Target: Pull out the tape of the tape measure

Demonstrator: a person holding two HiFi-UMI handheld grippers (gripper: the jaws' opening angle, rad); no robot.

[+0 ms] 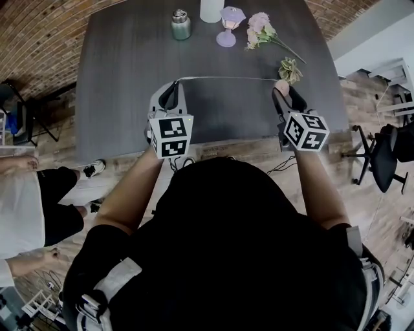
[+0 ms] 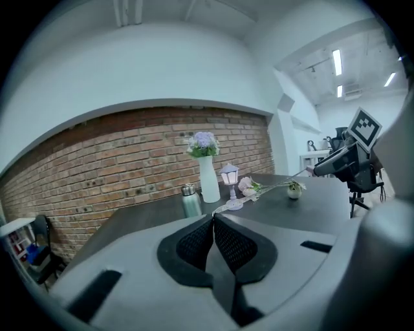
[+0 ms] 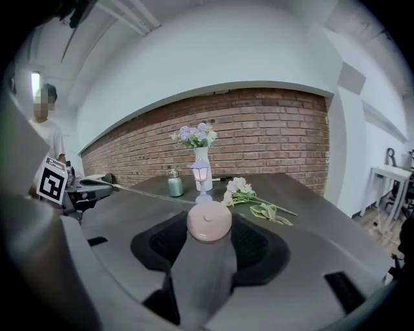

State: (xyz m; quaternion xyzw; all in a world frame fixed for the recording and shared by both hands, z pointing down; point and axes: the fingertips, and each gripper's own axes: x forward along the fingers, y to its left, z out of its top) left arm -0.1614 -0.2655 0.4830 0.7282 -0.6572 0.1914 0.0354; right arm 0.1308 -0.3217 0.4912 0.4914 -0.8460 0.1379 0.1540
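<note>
A small round pink tape measure [image 3: 209, 222] sits between the pads of my right gripper [image 3: 209, 227], which is shut on it. In the head view this gripper [image 1: 284, 92] hangs over the right part of the dark table [image 1: 123, 84], with the pink case [image 1: 282, 85] at its tips. A thin pale tape [image 1: 226, 79] runs level from the case leftward to my left gripper [image 1: 173, 88]. The left gripper's [image 2: 213, 218] black pads are pressed together on the tape's end, and the tape [image 2: 223, 207] leads off toward the other gripper [image 2: 343, 161].
At the table's far edge stand a metal flask [image 1: 180, 24], a white vase [image 1: 211, 9] and a lilac lantern [image 1: 229, 26]. Pink flowers [image 1: 261, 27] and a green sprig [image 1: 290, 69] lie nearby. An office chair [image 1: 381, 156] is on the right; a person [image 1: 26, 207] stands on the left.
</note>
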